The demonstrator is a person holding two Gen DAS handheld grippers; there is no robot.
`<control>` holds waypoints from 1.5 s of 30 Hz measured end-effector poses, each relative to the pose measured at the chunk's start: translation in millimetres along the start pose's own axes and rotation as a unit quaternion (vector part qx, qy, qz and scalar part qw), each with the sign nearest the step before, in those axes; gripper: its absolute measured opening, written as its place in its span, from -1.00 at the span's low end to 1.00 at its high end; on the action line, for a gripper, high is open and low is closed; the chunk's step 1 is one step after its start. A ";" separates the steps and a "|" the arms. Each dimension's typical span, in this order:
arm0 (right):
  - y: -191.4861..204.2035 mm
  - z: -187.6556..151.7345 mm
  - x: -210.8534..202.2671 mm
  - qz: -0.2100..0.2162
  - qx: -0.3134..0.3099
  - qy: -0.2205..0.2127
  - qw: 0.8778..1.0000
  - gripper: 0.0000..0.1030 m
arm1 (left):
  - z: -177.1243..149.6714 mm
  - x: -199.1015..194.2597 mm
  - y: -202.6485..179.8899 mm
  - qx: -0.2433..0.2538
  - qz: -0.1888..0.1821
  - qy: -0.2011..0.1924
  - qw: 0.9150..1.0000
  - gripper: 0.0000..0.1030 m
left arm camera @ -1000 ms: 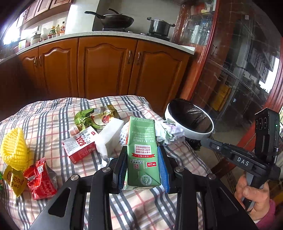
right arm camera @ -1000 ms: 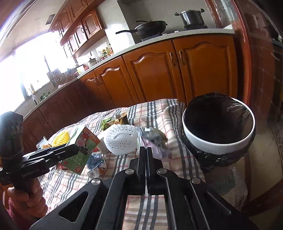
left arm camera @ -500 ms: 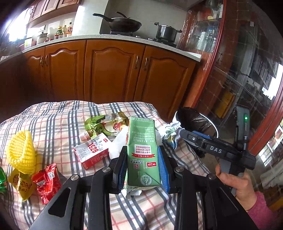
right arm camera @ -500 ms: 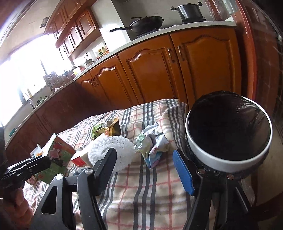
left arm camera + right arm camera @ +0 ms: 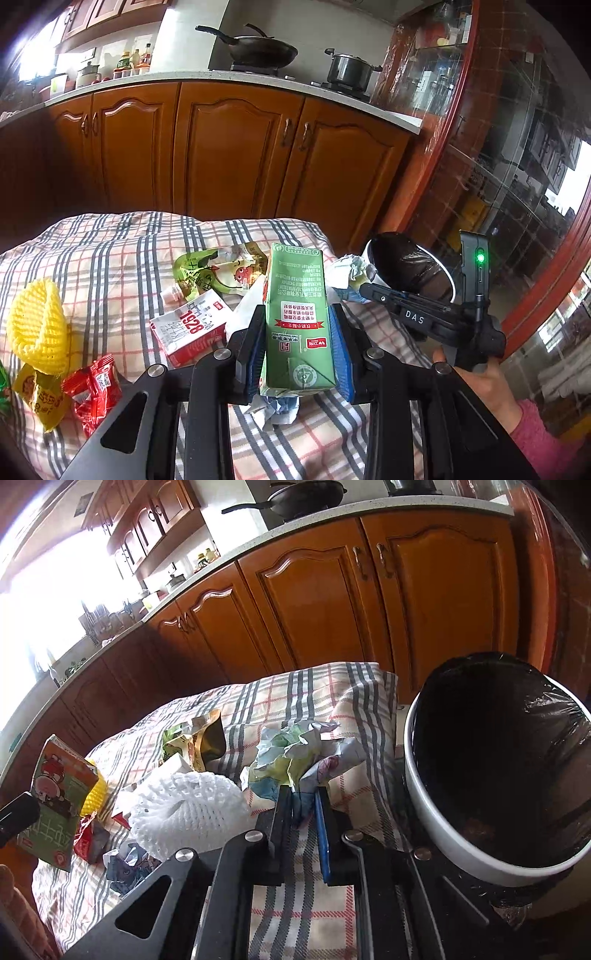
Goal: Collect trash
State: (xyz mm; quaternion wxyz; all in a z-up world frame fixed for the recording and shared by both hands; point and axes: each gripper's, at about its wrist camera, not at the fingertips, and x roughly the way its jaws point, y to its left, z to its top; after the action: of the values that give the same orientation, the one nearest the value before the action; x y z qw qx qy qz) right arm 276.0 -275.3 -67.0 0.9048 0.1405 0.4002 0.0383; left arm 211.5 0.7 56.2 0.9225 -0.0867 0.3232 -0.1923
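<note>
plaid tablecloth (image 5: 110,258) before wooden kitchen cabinets (image 5: 229,155)

Your left gripper (image 5: 297,347) holds the carton (image 5: 295,325) above the surface (image 5: 110,258). Right of it, your right gripper (image 5: 301,805) is closing on the crumpled paper (image 5: 295,753), just left of the bin (image 5: 495,768).

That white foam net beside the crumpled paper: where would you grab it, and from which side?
Probably its raised domed middle, from above. The white foam net lies flat on the cloth, soft and squashable, with the crumpled paper tight against one side, so fingers would pinch mesh most easily there.
</note>
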 end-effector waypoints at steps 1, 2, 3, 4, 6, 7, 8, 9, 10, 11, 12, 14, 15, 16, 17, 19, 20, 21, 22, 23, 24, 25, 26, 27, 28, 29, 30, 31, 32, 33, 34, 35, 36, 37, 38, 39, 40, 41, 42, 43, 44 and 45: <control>1.8 1.0 -3.9 0.000 -0.003 -0.004 1.000 -0.78 | 0.1 -0.4 -0.5 0.001 -0.001 -0.001 1.000 -0.39; 3.1 1.0 -9.2 0.001 -0.005 -0.008 1.000 -0.78 | 1.0 -0.5 -1.6 0.002 -0.003 -0.002 1.000 -0.39; 3.9 1.2 -14.6 0.002 -0.006 -0.012 1.000 -0.79 | 1.8 -0.4 -3.0 0.004 -0.006 -0.002 1.000 -0.39; 4.1 0.9 -21.2 0.002 -0.007 -0.017 1.000 -0.79 | 2.7 0.3 -4.8 0.006 -0.008 -0.003 1.000 -0.39; 2.5 0.6 -35.0 0.001 -0.006 -0.027 1.000 -0.79 | 4.1 2.8 -9.1 0.010 -0.013 -0.002 1.000 -0.39; 1.0 -0.3 -42.0 -0.001 -0.004 -0.031 1.000 -0.79 | 4.6 4.7 -11.4 0.011 -0.017 -0.001 1.000 -0.39; -1.5 -1.5 -49.0 -0.004 -0.002 -0.035 0.999 -0.79 | 5.3 7.0 -14.0 0.012 -0.021 0.000 1.000 -0.39; -4.3 -2.4 -54.4 -0.007 -0.001 -0.038 0.999 -0.79 | 6.1 9.7 -17.4 0.014 -0.026 0.002 1.000 -0.39; -8.0 -4.1 -60.9 -0.011 0.002 -0.041 0.999 -0.79 | 6.9 12.5 -20.7 0.016 -0.031 0.003 0.999 -0.39; -11.8 -5.8 -66.6 -0.014 0.006 -0.043 0.999 -0.79 | 7.9 16.2 -24.7 0.019 -0.035 0.005 0.999 -0.39; -15.5 -7.7 -72.3 -0.019 0.008 -0.044 0.999 -0.79 | 9.0 20.4 -28.8 0.023 -0.040 0.007 0.999 -0.39; -25.0 -10.3 -83.4 -0.029 0.014 -0.049 0.998 -0.79 | 11.5 29.0 -36.5 0.029 -0.048 0.012 0.998 -0.39; -29.8 -10.8 -87.5 -0.034 0.017 -0.051 0.998 -0.79 | 13.2 34.0 -40.8 0.033 -0.053 0.014 0.998 -0.39; -35.0 -11.3 -92.2 -0.039 0.020 -0.053 0.998 -0.79 | 14.8 39.1 -45.0 0.038 -0.057 0.017 0.998 -0.39; -40.7 -11.3 -96.5 -0.044 0.024 -0.055 0.997 -0.79 | 16.7 44.7 -49.6 0.042 -0.058 0.019 0.997 -0.39; -51.8 -10.3 -102.7 -0.053 0.032 -0.057 0.996 -0.79 | 19.9 54.8 -58.6 0.053 -0.064 0.023 0.996 -0.39; -57.8 -9.3 -105.8 -0.058 0.035 -0.059 0.996 -0.78 | 22.7 60.9 -64.0 0.059 -0.066 0.026 0.996 -0.39; -62.4 -8.1 -108.2 -0.063 0.037 -0.059 0.996 -0.79 | 25.5 65.7 -68.1 0.064 -0.068 0.029 0.995 -0.39; -66.6 -6.2 -110.1 -0.067 0.038 -0.059 0.995 -0.79 | 28.6 71.7 -73.1 0.068 -0.071 0.032 0.995 -0.39; -71.6 -4.4 -111.7 -0.070 0.040 -0.059 0.995 -0.79 | 32.2 78.0 -77.0 0.072 -0.074 0.035 0.994 -0.39; -76.2 -2.7 -112.9 -0.072 0.042 -0.059 0.995 -0.79 | 36.3 84.1 -80.8 0.075 -0.077 0.038 0.993 -0.39; -80.6 -1.1 -113.8 -0.074 0.042 -0.059 0.995 -0.79 | 40.3 90.3 -83.9 0.078 -0.080 0.040 0.993 -0.39; -84.6 1.3 -114.0 -0.077 0.043 -0.058 0.994 -0.79 | 43.8 97.1 -87.8 0.082 -0.081 0.042 0.992 -0.39; -88.3 3.1 -114.6 -0.079 0.043 -0.057 0.994 -0.79 | 47.6 104.0 -90.7 0.085 -0.082 0.045 0.992 -0.39; -91.8 5.2 -114.1 -0.080 0.044 -0.055 0.994 -0.79 | 51.5 111.1 -93.5 0.087 -0.083 0.048 0.992 -0.39; -94.9 7.3 -112.8 -0.080 0.045 -0.052 0.994 -0.78 | 54.5 120.5 -98.5 0.088 -0.084 0.052 0.991 -0.39; -98.5 9.4 -111.7 -0.080 0.044 -0.048 0.995 -0.78 | 56.9 128.9 -101.8 0.088 -0.085 0.057 0.991 -0.39; -103.1 11.0 -110.7 -0.081 0.044 -0.044 0.995 -0.78 | 60.5 137.9 -104.9 0.087 -0.087 0.063 0.990 -0.39; -106.4 13.3 -108.2 -0.081 0.045 -0.038 0.995 -0.78 | 64.2 146.8 -107.4 0.087 -0.089 0.069 0.990 -0.39; -110.0 15.6 -105.6 -0.081 0.045 -0.034 0.995 -0.78 | 66.8 154.7 -111.7 0.088 -0.089 0.074 0.989 -0.39; -112.7 17.1 -103.2 -0.082 0.046 -0.029 0.995 -0.78 | 69.8 163.1 -115.5 0.090 -0.089 0.079 0.989 -0.39; -116.5 19.0 -100.6 -0.083 0.048 -0.025 0.995 -0.78 | 73.1 171.6 -119.1 0.091 -0.088 0.084 0.988 -0.39; -120.2 20.8 -98.2 -0.083 0.049 -0.020 0.995 -0.78 | 75.7 179.7 -121.8 0.093 -0.087 0.089 0.988 -0.39; -123.4 23.2 -95.5 -0.084 0.049 -0.014 0.995 -0.78 | 78.4 188.8 -124.3 0.093 -0.087 0.095 0.987 -0.39; -127.4 25.6 -93.4 -0.084 0.048 -0.009 0.995 -0.78 | 81.2 197.2 -126.0 0.090 -0.087 0.103 0.987 -0.39; -129.9 28.0 -91.5 -0.085 0.047 -0.004 0.995 -0.78 | 83.3 205.2 -127.3 0.088 -0.089 0.110 0.986 -0.39; -131.4 29.9 -89.6 -0.087 0.046 0.001 0.995 -0.78 | 85.0 212.4 -127.9 0.085 -0.091 0.117 0.985 -0.39; -133.1 31.9 -87.8 -0.089 0.044 0.006 0.995 -0.78 | 87.1 220.2 -128.9 0.083 -0.092 0.122 0.985 -0.39; -134.6 33.7 -86.6 -0.091 0.042 0.010 0.995 -0.78 | 88.8 228.4 -129.7 0.082 -0.092 0.128 0.984 -0.39; -135.4 35.3 -84.9 -0.094 0.040 0.014 0.995 -0.78 | 89.9 235.5 -130.6 0.080 -0.091 0.134 0.984 -0.39; -137.0 36.4 -82.8 -0.096 0.038 0.017 0.994 -0.78 | 90.5 242.1 -131.0 0.077 -0.090 0.139 0.983 -0.39; -138.1 37.5 -81.2 -0.097 0.036 0.021 0.994 -0.78 | 91.0 247.6 -131.6 0.076 -0.091 0.143 0.983 -0.39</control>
State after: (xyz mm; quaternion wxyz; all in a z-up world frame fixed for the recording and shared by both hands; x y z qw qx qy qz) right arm 242.7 -430.7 -24.4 0.8900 0.1329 0.4319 -0.0614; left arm 407.0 -217.7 24.8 0.8496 -0.0171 0.4269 -0.3094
